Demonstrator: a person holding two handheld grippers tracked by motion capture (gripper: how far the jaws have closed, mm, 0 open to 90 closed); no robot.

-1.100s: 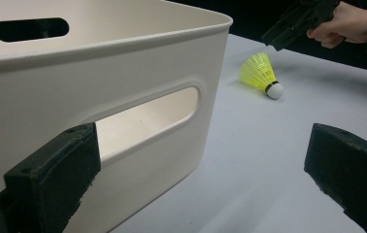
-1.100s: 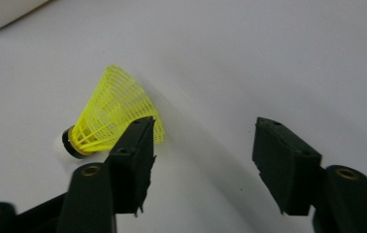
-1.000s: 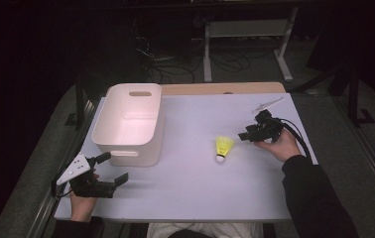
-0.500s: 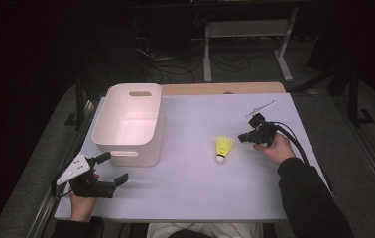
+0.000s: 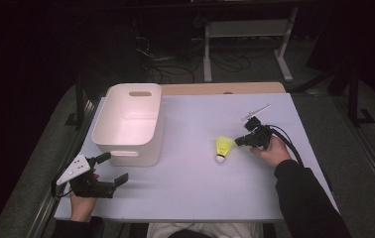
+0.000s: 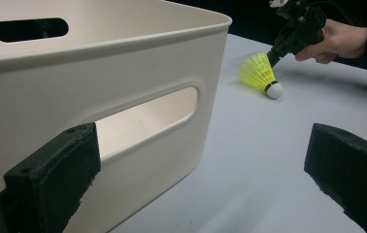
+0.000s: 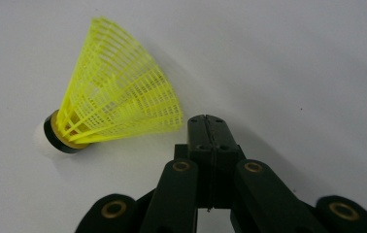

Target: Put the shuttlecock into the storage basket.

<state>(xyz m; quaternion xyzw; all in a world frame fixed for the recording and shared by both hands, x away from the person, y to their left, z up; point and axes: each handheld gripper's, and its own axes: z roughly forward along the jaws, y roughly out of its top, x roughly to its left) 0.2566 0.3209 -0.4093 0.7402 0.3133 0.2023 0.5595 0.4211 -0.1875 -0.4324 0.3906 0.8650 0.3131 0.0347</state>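
White bin (image 5: 126,124) empty; shuttlecock (image 5: 222,147) on table; right gripper (image 5: 238,142) fingers together, left gripper (image 5: 111,171) wide.

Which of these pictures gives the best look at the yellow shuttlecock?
The right gripper view: the shuttlecock lies close up, mesh skirt and cork tip sharp. The high view shows it small; the left gripper view shows it far off.

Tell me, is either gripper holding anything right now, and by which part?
Nothing is held. The right gripper is shut on nothing, its tips beside the skirt of the shuttlecock. The left gripper stands open by the bin.
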